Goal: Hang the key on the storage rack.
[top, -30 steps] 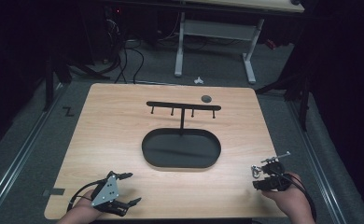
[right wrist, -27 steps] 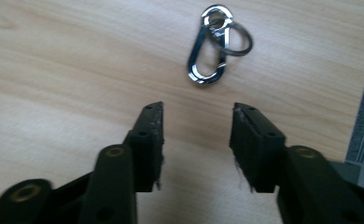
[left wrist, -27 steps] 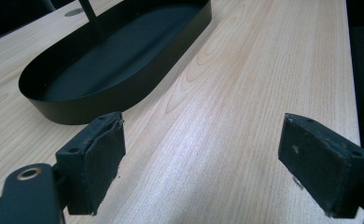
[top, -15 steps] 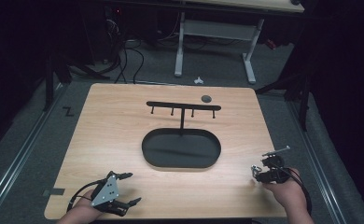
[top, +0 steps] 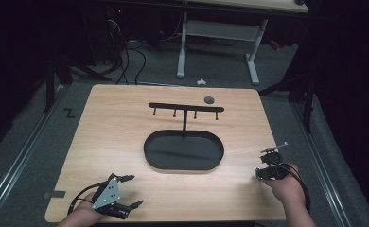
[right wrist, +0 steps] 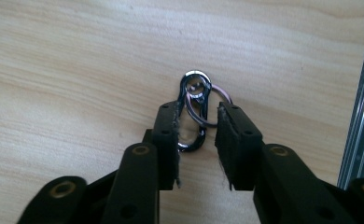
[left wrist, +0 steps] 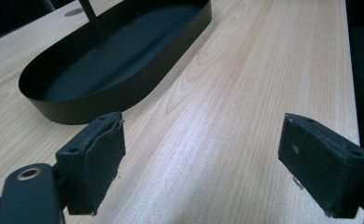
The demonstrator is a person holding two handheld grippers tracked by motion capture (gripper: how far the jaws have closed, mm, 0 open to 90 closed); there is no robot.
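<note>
The right gripper [right wrist: 198,135] straddles a carabiner [right wrist: 194,112] (with key ring) on the table [top: 126,142] — jaws slightly parted. The left gripper [left wrist: 203,163] gapes wide near the black tray [left wrist: 119,60].

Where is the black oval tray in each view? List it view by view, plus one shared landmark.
High view: black oval tray at the table's centre, below the hook rack.
Left gripper view: upper left, beyond the left gripper.
Right gripper view: aimed elsewhere, at a carabiner between the right gripper pads.
Shared landmark: the light wooden tabletop.
</note>
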